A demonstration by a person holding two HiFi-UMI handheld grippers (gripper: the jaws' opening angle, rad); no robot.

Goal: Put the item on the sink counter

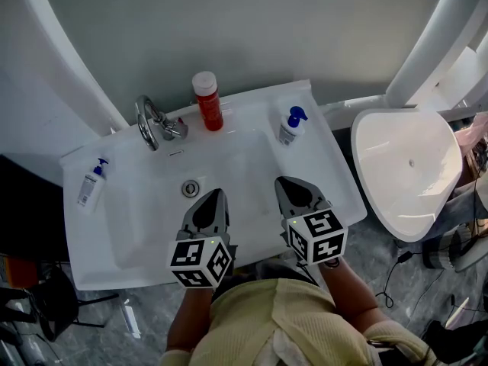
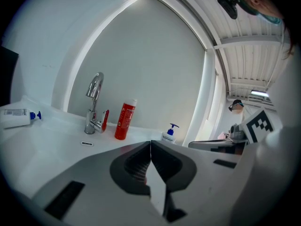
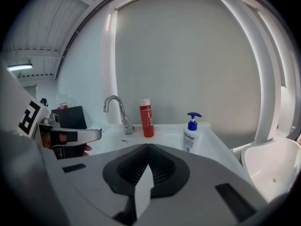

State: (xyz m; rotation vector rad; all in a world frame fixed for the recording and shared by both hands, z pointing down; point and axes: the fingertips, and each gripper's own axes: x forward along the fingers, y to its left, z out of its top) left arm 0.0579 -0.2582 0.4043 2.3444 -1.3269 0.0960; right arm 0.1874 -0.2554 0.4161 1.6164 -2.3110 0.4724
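Left gripper (image 1: pixel 215 194) and right gripper (image 1: pixel 284 182) over desk (image 1: pixel 329 175) front edge, fingers clenched on nothing; red bottle (image 1: pixel 207 101) upright at back edge.

No legible text; labels on the red bottle (image 1: pixel 208 101) and pump bottle (image 1: pixel 290 126) are too small.

Label print on the red bottle (image 1: pixel 208 101), upright pump bottle (image 1: pixel 290 126) and lying pump bottle (image 1: pixel 91 183) cannot be read: too small.
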